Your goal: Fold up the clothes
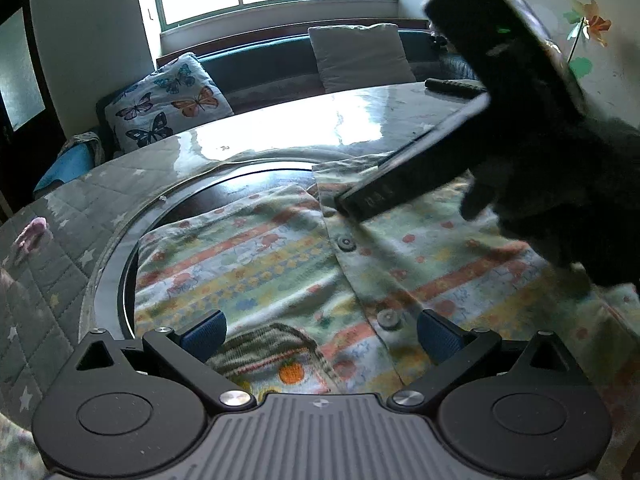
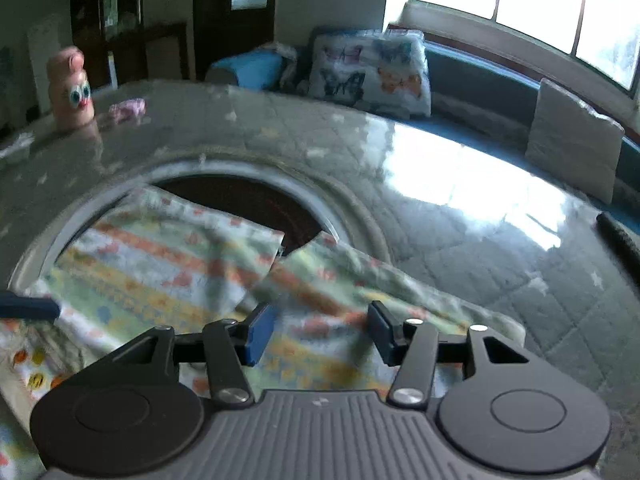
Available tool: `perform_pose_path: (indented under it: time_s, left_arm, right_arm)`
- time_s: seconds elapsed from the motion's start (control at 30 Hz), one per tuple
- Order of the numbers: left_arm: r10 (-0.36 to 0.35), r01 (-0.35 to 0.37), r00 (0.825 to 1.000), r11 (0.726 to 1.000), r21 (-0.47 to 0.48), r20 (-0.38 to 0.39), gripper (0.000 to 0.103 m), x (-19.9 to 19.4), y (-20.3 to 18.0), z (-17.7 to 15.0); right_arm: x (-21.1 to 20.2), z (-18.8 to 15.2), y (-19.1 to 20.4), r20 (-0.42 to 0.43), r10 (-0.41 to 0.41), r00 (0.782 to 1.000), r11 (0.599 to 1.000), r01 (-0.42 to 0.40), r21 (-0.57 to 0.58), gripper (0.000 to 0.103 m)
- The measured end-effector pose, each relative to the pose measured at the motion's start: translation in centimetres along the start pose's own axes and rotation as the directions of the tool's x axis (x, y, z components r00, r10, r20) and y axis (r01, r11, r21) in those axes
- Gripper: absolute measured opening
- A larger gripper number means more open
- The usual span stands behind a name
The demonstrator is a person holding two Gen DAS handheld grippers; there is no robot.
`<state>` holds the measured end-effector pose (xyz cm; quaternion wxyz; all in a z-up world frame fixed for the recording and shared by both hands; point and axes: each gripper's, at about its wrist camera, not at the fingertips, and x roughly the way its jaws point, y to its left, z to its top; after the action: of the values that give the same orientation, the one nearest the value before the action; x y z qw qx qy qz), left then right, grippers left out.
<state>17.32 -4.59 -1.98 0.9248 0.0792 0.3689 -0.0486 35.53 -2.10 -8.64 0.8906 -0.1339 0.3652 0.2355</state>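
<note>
A striped, pastel-printed button-up shirt (image 1: pixel 280 264) lies spread on the round table, front up, with its striped collar (image 1: pixel 264 346) near my left gripper. My left gripper (image 1: pixel 320 332) is open and empty, just above the collar end. My right gripper (image 2: pixel 320 332) is open and empty, low over the shirt's hem area (image 2: pixel 332 280). In the left wrist view the right gripper (image 1: pixel 360 204) shows from the side as a dark shape with a gloved hand, its tip over the button placket. The right wrist view is motion-blurred; a blue finger tip (image 2: pixel 32 306) of the left gripper shows at the left edge.
The table (image 2: pixel 440 240) has a glossy quilted cover and a dark round centre disc (image 1: pixel 240 188). A pink toy figure (image 2: pixel 72 88) and a pink object (image 2: pixel 126 110) stand at its far side. A remote (image 1: pixel 454 87) lies near the far edge. A sofa with cushions (image 1: pixel 168 100) is behind.
</note>
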Motion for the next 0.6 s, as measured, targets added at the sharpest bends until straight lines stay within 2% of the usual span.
perform_pose_path:
  time_s: [0.13,0.2,0.33,0.47,0.6]
  left_arm:
    - [-0.007,0.007,1.0,1.0,-0.001,0.011,0.103,-1.1,0.1,-0.9]
    - [-0.012,0.012,1.0,1.0,-0.008,0.012,0.103,-1.5,0.2,-1.4]
    - [-0.041,0.042,0.999,0.999,-0.006,0.02,0.103,-2.3,-0.1,-2.2]
    - [-0.074,0.074,0.997,0.997,-0.003,0.019,0.103,-2.5,-0.4,-2.8]
    - [-0.096,0.096,0.995,0.995,-0.007,0.015,0.103,-2.5,-0.4,-3.1]
  right_arm:
    - [-1.6,0.1,0.9,0.002,0.073,0.997,0.997,-0.073,-0.004,0.06]
    - [-2.6,-0.1,2.1,0.002,0.114,0.993,0.992,-0.114,-0.049,0.066]
    - [-3.2,-0.6,4.8,-0.017,0.158,0.987,0.975,-0.159,-0.153,0.069]
    - [-2.1,-0.8,6.8,-0.04,0.133,0.99,0.964,-0.139,-0.227,0.073]
    - [-1.3,-0.5,7.5,-0.027,0.115,0.993,0.96,-0.118,-0.252,0.081]
